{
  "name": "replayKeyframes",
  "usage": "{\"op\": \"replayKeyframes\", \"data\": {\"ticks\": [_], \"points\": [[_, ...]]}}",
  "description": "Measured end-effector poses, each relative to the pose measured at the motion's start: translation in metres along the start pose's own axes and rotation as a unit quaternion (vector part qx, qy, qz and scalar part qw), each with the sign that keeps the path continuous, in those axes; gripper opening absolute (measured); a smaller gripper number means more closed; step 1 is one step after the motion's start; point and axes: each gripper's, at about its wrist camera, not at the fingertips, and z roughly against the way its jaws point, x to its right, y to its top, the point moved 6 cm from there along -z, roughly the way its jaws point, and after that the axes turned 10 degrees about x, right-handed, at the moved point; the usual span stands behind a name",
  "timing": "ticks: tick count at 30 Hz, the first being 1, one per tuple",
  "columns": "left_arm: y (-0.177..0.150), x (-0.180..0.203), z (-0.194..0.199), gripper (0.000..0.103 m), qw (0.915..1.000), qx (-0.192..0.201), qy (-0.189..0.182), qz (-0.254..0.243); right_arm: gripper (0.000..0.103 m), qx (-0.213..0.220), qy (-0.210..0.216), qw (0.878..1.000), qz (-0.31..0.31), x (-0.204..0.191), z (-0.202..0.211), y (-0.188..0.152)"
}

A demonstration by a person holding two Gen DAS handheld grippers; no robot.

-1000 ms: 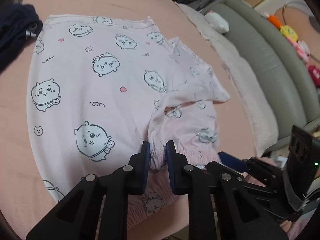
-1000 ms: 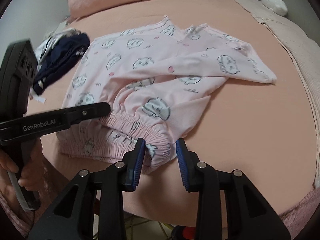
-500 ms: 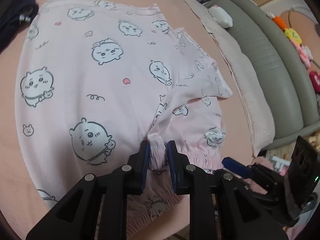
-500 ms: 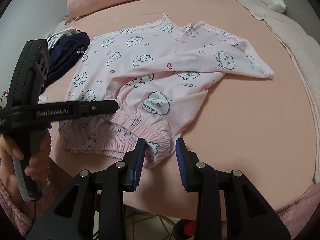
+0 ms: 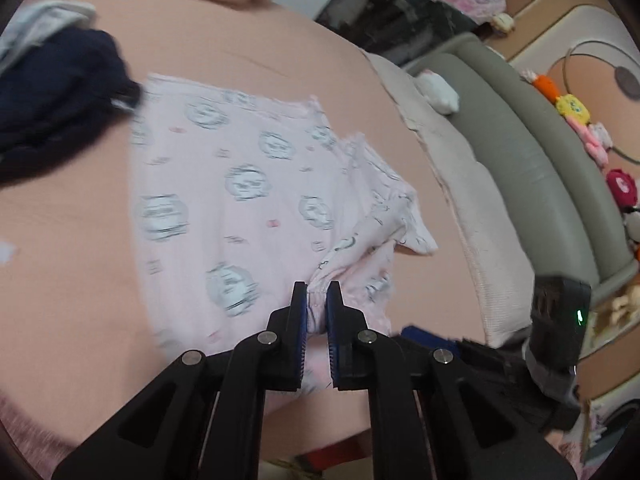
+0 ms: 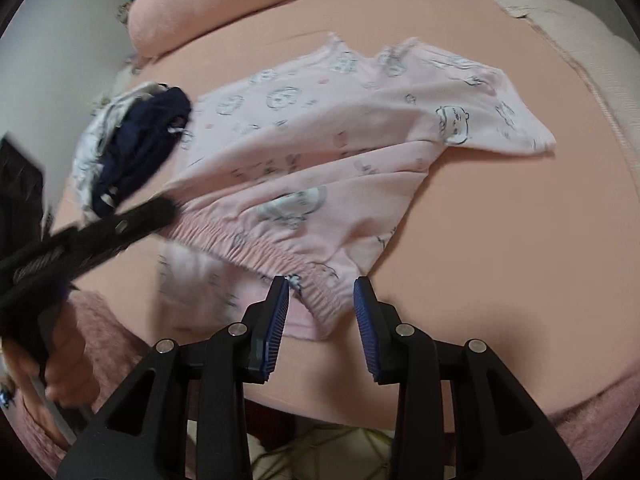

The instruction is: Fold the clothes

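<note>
A pale pink pyjama garment (image 5: 240, 200) printed with cartoon faces lies spread on the peach bed sheet (image 5: 72, 240). My left gripper (image 5: 317, 290) is shut on its gathered elastic waistband (image 5: 316, 304) and holds that fold raised. In the right wrist view the same garment (image 6: 320, 152) shows, with the left gripper (image 6: 160, 212) blurred at the waistband's left end. My right gripper (image 6: 322, 284) straddles the waistband's near corner (image 6: 320, 304). Its jaws are opening, and the right pad stands off the cloth.
A dark navy garment (image 5: 52, 112) on white cloth lies beside the pink one, navy garment (image 6: 148, 148). A pink pillow (image 6: 208, 4) is at the far end. A whitish blanket (image 5: 460, 184) and grey padded rail (image 5: 520, 152) with plush toys (image 5: 572, 108) border the bed. A hand (image 6: 60, 360) holds the left tool.
The left gripper closed on the waistband and pulled up and back, lifting that fold; its view is blurred. The right gripper stayed put, its jaws a little wider.
</note>
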Motion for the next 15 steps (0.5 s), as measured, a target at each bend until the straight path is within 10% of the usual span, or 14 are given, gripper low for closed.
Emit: {"op": "replayKeyframes", "data": {"ticks": [15], "points": [[-0.059, -0.060, -0.007, 0.010, 0.9933, -0.065, 0.055, 0.079, 0.043, -0.027, -0.001, 0.999, -0.019, -0.007, -0.029, -0.005]]}}
